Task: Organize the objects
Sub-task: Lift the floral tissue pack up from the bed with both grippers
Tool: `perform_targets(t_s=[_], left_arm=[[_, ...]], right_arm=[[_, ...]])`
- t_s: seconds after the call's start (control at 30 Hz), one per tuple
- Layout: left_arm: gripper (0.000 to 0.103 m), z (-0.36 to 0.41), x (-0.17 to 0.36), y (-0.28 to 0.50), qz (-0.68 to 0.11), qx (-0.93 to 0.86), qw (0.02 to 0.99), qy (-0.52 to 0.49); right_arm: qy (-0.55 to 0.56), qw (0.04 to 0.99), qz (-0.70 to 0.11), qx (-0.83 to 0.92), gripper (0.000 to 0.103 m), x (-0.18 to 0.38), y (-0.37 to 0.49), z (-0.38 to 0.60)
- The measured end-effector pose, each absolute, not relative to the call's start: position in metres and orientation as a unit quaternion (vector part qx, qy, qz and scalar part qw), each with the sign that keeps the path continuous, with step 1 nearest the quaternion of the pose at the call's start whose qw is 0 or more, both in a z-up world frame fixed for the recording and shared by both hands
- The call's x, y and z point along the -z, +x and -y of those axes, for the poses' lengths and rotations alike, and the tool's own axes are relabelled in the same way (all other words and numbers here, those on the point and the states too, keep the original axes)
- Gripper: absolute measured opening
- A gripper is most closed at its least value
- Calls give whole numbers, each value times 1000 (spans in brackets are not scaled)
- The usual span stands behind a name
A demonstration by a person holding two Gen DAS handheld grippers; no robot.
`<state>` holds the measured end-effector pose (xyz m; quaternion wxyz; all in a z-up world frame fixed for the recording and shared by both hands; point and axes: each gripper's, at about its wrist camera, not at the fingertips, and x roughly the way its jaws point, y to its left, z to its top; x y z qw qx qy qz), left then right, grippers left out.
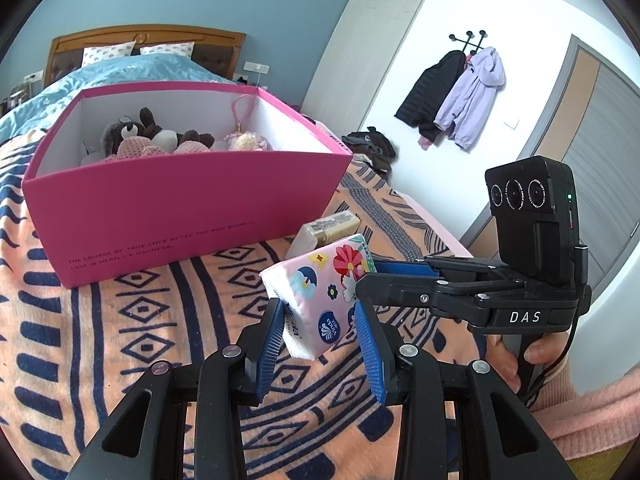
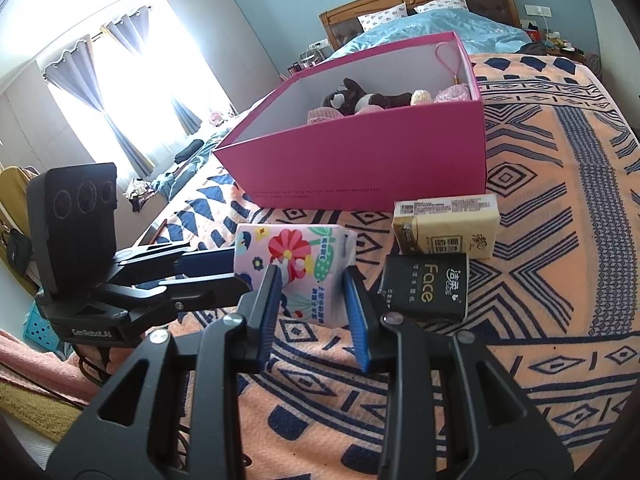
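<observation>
Three tissue packs are showing up here: a pink floral pack (image 2: 296,268), a tan pack (image 2: 448,224) and a black pack (image 2: 426,286). One pink box (image 2: 360,168) is sitting on the patterned blanket (image 2: 560,240), and inside it I'm counting one brown plush dog (image 2: 360,100), plus some pinkish plush stuff I can't really count.

Both grippers are grabbing the same floral pack. The left gripper (image 1: 320,320) is clamping it between its blue pads, and the right gripper (image 2: 312,292) is pinching it from the other side, so it's hanging just above the blanket in front of the box. It's looking soft and squished, pink wrapper with red flowers, blue shapes and a round blue logo. The tan and black packs are lying side by side, touching, just right of it.
</observation>
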<state>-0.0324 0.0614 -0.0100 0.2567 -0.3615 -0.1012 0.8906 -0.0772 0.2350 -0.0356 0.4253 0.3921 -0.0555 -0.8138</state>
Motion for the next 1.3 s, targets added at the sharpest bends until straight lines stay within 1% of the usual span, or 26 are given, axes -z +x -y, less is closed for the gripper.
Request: perform_targets(t_s=[1.3], left_arm=[[36, -62, -16, -50, 94, -904, 259, -327]], right_arm=[[344, 428, 61, 834, 36, 4, -92, -240]])
